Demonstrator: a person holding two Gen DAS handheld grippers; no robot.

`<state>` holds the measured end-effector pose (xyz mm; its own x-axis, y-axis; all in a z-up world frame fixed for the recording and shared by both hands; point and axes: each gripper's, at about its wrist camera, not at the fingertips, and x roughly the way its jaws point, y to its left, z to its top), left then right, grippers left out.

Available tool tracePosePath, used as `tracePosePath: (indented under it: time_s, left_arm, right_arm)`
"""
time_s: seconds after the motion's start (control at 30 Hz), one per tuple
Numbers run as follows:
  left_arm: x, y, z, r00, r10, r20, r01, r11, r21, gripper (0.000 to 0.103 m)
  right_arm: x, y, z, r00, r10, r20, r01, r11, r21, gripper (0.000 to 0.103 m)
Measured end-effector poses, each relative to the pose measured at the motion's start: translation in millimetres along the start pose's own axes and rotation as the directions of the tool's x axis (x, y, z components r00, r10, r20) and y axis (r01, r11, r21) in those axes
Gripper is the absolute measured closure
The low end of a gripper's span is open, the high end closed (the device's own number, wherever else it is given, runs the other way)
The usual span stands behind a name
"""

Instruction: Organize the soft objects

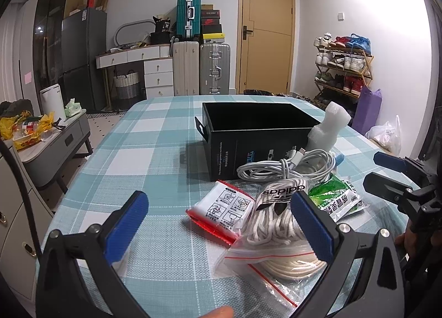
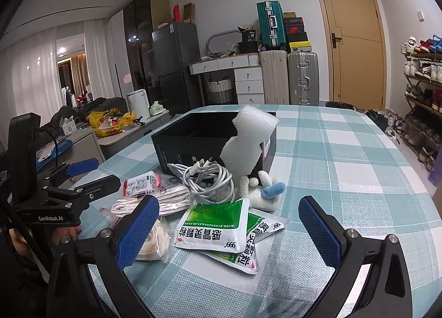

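Observation:
A pile of soft items lies on the checked tablecloth in front of an open black box (image 1: 257, 135) (image 2: 193, 138). It holds a red-edged packet (image 1: 221, 211) (image 2: 142, 182), white rope in a zip bag (image 1: 276, 218) (image 2: 154, 202), a coiled white cable (image 1: 287, 168) (image 2: 207, 179), green medicine sachets (image 1: 335, 197) (image 2: 218, 226), a white plush toy (image 2: 262, 191) and a white foam piece (image 1: 328, 127) (image 2: 248, 141). My left gripper (image 1: 221, 229) (image 2: 88, 174) is open and empty over the packet and rope. My right gripper (image 2: 229, 232) (image 1: 378, 171) is open and empty around the sachets.
The tablecloth (image 2: 345, 152) reaches to the right and far side. A low grey side table (image 1: 60, 135) with yellow bags stands left of the table. Suitcases (image 1: 201, 69), drawers, a door and a shoe rack (image 1: 342, 66) line the far wall.

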<state>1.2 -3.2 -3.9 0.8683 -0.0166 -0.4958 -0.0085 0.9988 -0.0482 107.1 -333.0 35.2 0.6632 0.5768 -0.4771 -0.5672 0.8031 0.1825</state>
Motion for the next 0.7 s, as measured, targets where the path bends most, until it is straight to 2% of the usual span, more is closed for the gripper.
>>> tracePosePath:
  time_s: [0.7]
  left_arm:
    - [-1.5,-0.6,-0.1,1.0,0.001,0.002,-0.001,1.0,0.009,0.0]
  right_arm:
    - [-0.2,0.5,-0.6,1.0,0.001,0.0,-0.001,1.0,0.0,0.0]
